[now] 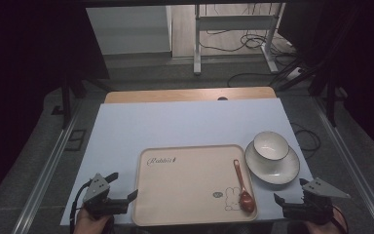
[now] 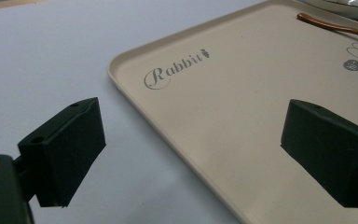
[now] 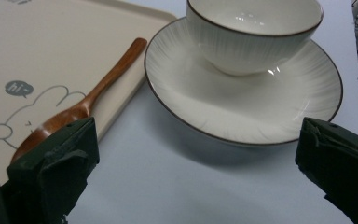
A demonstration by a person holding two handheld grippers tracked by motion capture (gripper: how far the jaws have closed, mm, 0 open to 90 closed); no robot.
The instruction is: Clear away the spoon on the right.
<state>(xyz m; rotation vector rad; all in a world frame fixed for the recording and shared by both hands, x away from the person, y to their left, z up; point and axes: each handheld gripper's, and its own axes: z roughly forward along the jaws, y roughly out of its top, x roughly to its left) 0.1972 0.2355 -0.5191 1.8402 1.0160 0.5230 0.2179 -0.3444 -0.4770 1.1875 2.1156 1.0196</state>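
A beige tray [image 1: 185, 185] printed with "Rabbit" lies near the table's front edge. A brown wooden spoon [image 1: 242, 187] rests on its right side, bowl toward me. To the right, a white bowl [image 1: 271, 145] sits in a white plate [image 1: 285, 171]. My left gripper [image 1: 121, 187] hovers open at the tray's left edge [image 2: 121, 84], jaws straddling that edge, nothing between them. My right gripper [image 1: 292, 191] stands open just short of the plate [image 3: 261, 107], with the spoon [image 3: 93, 98] by its left jaw and the bowl [image 3: 256, 32] beyond.
The pale blue table top [image 1: 185, 122] is bare behind the tray. A wooden strip [image 1: 190, 94] runs along its far edge. On the floor beyond lie cables [image 1: 253, 44] and a desk frame [image 1: 233, 24].
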